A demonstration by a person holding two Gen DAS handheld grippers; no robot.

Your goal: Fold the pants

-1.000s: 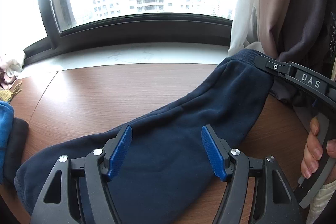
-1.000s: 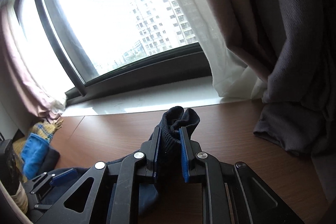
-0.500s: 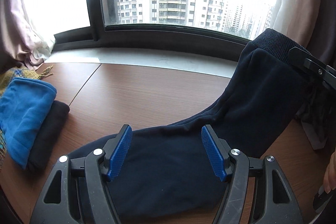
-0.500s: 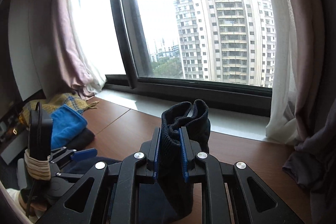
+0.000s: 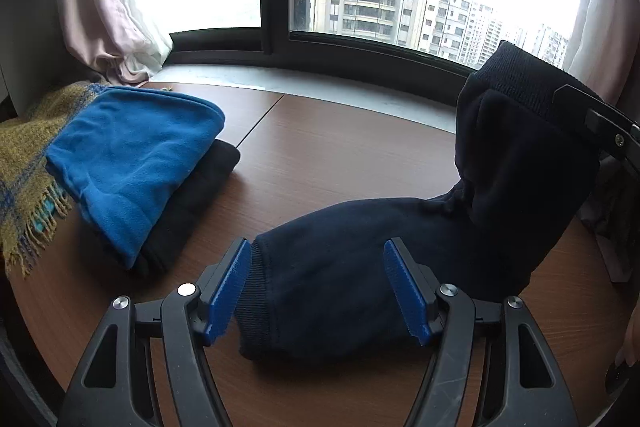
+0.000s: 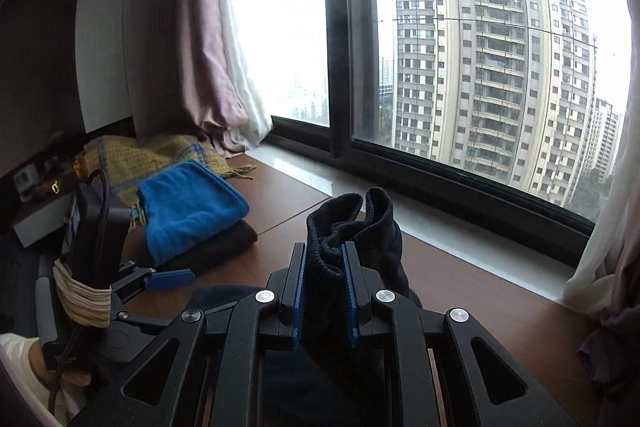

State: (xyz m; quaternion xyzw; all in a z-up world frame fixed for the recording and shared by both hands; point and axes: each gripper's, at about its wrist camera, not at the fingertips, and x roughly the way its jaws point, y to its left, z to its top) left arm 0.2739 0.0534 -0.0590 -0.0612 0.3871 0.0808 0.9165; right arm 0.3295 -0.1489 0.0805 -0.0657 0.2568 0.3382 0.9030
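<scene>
**Raised cuff held over the near end of the pants**

Nearest the left gripper (image 5: 316,287), a ribbed cuff end of the dark navy fleece pants (image 5: 360,259) is seen lying flat on the brown wooden bench (image 5: 340,155), framed between blue pads that stand wide and grip nothing. From there the garment's long axis runs away to the right and rises to the other ribbed cuff, which is pinched narrowly in the right gripper (image 6: 324,301), pitched downward. The lifted end is judged to need carrying leftward onto the flat end.

Blown-out daylight through the window (image 6: 480,67) (fisheye-bent edges), interior dim, focus sharp.
</scene>
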